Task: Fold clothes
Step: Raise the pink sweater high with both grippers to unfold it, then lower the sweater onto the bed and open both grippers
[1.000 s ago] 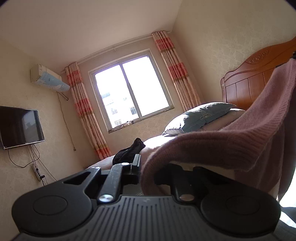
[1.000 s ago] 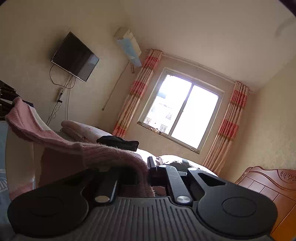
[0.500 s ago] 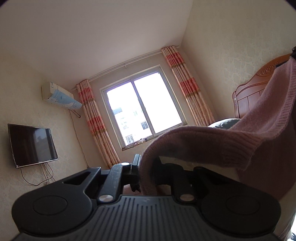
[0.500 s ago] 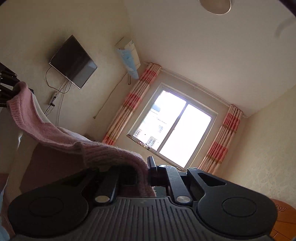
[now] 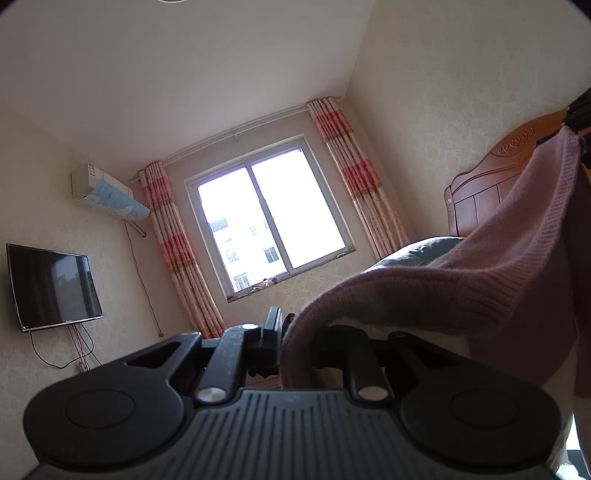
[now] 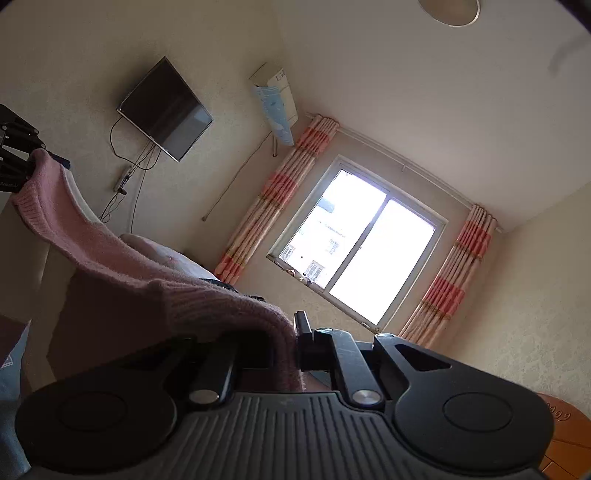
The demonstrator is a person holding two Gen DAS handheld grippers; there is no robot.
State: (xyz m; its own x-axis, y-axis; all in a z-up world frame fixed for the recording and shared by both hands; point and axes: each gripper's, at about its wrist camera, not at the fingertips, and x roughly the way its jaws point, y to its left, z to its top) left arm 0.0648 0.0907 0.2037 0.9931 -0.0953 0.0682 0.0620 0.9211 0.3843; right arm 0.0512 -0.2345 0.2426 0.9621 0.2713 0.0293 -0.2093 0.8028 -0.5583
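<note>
A pink knitted sweater [image 5: 491, 273] hangs stretched between both grippers, held up in the air. My left gripper [image 5: 291, 343] is shut on one ribbed edge of it, and the cloth runs up to the right, where the other gripper's black body [image 5: 580, 107] shows. In the right wrist view my right gripper [image 6: 286, 343] is shut on the sweater [image 6: 110, 258], which stretches up to the left gripper [image 6: 14, 155] at the left edge. The fabric hides one finger of each gripper.
A wooden headboard [image 5: 491, 184] and a blue-grey pillow [image 5: 410, 254] mark the bed below right. Ahead are a bright window [image 5: 269, 229] with striped curtains, a wall TV [image 5: 51, 288] and an air conditioner [image 5: 107, 192]. A ceiling lamp [image 6: 448, 11] is overhead.
Both grippers have risen with the sweater and tilted upward. The bed and pillow have sunk low in both views, more ceiling shows, and the right view has rolled.
</note>
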